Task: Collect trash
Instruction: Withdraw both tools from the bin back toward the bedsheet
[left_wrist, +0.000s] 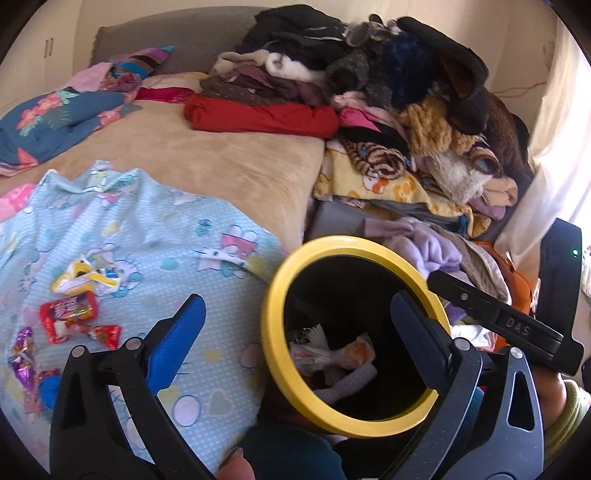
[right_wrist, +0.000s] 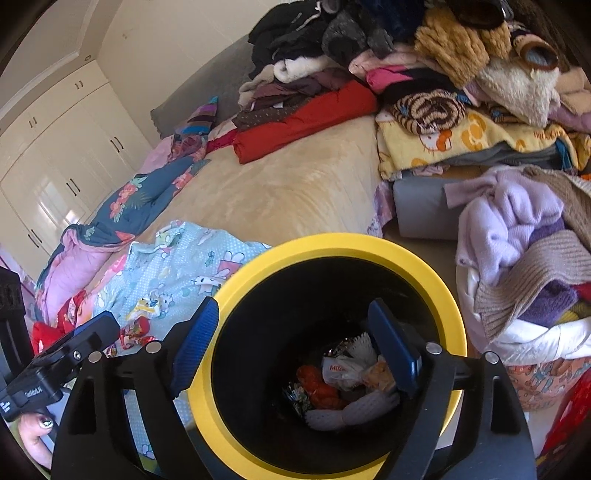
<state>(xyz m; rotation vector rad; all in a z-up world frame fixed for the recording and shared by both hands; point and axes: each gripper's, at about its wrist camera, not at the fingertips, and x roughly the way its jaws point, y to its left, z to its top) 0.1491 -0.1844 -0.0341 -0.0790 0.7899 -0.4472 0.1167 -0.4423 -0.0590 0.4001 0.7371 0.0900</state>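
A black bin with a yellow rim (left_wrist: 275, 354) (right_wrist: 454, 306) stands beside the bed. Several wrappers lie at its bottom (left_wrist: 332, 358) (right_wrist: 343, 373). My left gripper (left_wrist: 299, 321) is open and empty, with its right finger over the bin's mouth. My right gripper (right_wrist: 295, 343) is open and empty, straddling the near rim, its right finger inside the mouth. More wrappers lie on the light blue patterned sheet (left_wrist: 155, 229): a yellow and white one (left_wrist: 86, 278), a red one (left_wrist: 70, 312), another red one (left_wrist: 103, 332) and a purple one (left_wrist: 22, 360). Some show in the right wrist view (right_wrist: 138, 332).
The bed has a beige cover (left_wrist: 207, 155) (right_wrist: 288, 192). A tall heap of clothes and blankets (left_wrist: 388, 92) (right_wrist: 443, 74) fills its far right. A basket of knitwear (right_wrist: 524, 266) stands right of the bin. White wardrobes (right_wrist: 62, 158) line the left wall.
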